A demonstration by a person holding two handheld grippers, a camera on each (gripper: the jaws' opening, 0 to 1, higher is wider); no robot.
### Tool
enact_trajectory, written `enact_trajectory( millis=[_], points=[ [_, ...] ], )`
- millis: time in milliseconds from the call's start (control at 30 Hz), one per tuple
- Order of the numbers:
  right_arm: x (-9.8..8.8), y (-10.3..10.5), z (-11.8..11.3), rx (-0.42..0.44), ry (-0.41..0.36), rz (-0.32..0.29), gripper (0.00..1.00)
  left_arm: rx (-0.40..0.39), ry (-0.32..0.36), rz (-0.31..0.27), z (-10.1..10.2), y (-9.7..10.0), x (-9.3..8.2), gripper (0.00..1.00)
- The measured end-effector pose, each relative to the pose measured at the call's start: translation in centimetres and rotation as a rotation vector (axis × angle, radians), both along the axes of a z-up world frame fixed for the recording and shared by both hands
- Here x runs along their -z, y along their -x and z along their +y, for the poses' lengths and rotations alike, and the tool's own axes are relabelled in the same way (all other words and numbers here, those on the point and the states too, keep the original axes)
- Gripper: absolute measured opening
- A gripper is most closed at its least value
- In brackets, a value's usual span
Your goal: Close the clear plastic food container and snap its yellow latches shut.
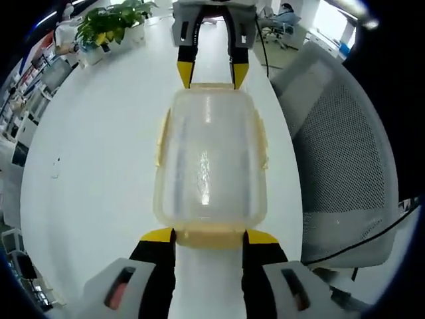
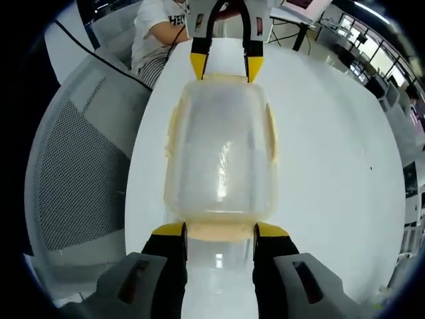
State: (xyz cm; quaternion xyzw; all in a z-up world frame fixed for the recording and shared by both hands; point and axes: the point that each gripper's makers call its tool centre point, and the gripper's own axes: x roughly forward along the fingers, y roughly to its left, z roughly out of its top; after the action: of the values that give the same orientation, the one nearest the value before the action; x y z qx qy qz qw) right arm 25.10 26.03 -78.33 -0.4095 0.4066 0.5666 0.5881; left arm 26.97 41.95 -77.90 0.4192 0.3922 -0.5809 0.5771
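Sat square in the middle of a white table (image 1: 99,166): clear plastic food container (image 1: 211,163), lid on top, pale yellow latches (image 1: 161,136) down its long sides. Looked pretty much lined up between the two tools, one at each short end.

In the left gripper view, came up from the bottom edge: left gripper (image 1: 210,238), jaws spread, yellow tips right at the corners of the near end latch (image 1: 210,236), touching it or just about. Couldn't tell if actually squeezing. Pointed flat along the tabletop. At the far end, right gripper (image 1: 212,76) poking in from the top, yellow tips apart and resting at the far rim. Off to the right, a grey mesh office chair (image 1: 339,173); far left corner, a potted plant (image 1: 113,26).

Same deal mirrored in the right gripper view: right gripper (image 2: 220,232) low and level, jaws apart, tips bracketing the near end of the container (image 2: 222,156). Left gripper (image 2: 224,68) at the opposite end, tips spread on that rim. Mesh chair (image 2: 73,166) on the left here, and a person in a white shirt (image 2: 156,30) seated behind it.
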Motion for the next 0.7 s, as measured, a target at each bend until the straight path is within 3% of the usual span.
enact_trajectory(
  millis=[533,700],
  points=[
    [0.4,0.9,-6.1,0.042,0.01,-0.007,0.35,0.041,0.008,0.003,-6.1,0.2,0.5,0.34],
    [0.4,1.0,-7.1,0.045,0.009,-0.016,0.35,0.045,0.007,-0.006,-7.1,0.3,0.5,0.34]
  ],
)
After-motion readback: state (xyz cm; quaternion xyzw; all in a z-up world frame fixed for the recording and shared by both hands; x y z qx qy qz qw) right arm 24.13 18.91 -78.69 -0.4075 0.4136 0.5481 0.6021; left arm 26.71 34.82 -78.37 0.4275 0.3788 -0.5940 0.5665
